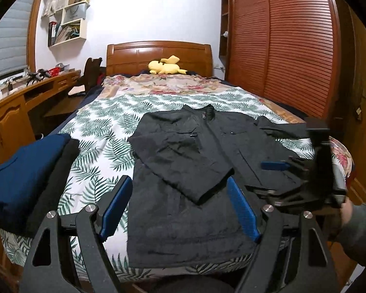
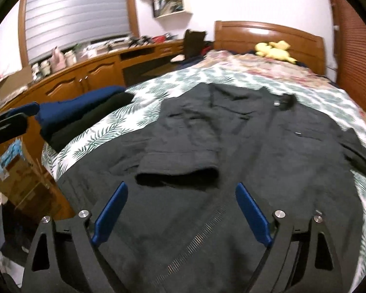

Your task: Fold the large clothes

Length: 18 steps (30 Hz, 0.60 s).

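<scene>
A large dark grey zip jacket [image 1: 190,171] lies spread front-up on the leaf-print bedcover [image 1: 105,131], collar toward the headboard. Its left sleeve [image 1: 173,156] is folded across the chest, cuff near the bottom middle. My left gripper [image 1: 180,185] is open and empty, hovering over the jacket's lower part. My right gripper [image 2: 181,190] is open and empty, just above the jacket [image 2: 256,158], with the folded sleeve's cuff [image 2: 178,178] right ahead. The right gripper also shows in the left wrist view [image 1: 305,168], over the jacket's right side.
A stack of folded dark blue and black clothes [image 1: 29,178] lies on the bed's left edge. A yellow plush toy [image 1: 166,66] lies by the wooden headboard. A wooden desk [image 1: 24,97] runs along the left, a louvred wardrobe [image 1: 288,48] on the right. A cardboard box [image 2: 29,185] stands beside the bed.
</scene>
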{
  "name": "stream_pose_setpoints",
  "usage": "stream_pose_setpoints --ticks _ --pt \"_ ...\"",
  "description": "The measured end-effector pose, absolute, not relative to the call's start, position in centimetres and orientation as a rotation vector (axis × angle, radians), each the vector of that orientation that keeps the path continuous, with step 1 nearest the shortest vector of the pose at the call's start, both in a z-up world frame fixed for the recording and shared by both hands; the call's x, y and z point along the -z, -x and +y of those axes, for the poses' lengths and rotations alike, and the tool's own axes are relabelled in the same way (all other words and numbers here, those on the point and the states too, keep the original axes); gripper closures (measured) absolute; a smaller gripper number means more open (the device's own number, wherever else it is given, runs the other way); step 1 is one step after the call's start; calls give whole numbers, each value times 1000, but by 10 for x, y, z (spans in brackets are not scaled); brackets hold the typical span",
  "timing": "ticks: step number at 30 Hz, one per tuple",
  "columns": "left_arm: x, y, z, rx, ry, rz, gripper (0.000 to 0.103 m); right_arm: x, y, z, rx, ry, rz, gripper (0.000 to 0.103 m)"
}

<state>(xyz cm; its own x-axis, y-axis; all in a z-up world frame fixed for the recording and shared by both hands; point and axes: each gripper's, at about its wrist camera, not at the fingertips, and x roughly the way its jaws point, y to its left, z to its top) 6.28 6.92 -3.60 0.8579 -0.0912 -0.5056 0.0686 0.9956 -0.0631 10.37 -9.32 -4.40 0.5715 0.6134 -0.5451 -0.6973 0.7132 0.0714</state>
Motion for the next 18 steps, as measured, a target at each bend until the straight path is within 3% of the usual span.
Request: stream_pose_setpoints --ticks 8,13,16,17,18 --pt "58 -61 104 38 77 566 23 65 -145 -25 -827 290 662 20" --pt "76 -61 121 4 101 593 23 81 -166 -16 -814 333 728 31" --pt "80 -58 127 -1 112 600 23 81 -180 -23 -794 309 737 51" --pt "81 -57 128 -4 112 602 23 80 -178 -25 -797 295 740 62" --pt "82 -55 129 -5 113 603 23 78 -181 -28 -798 282 738 80"
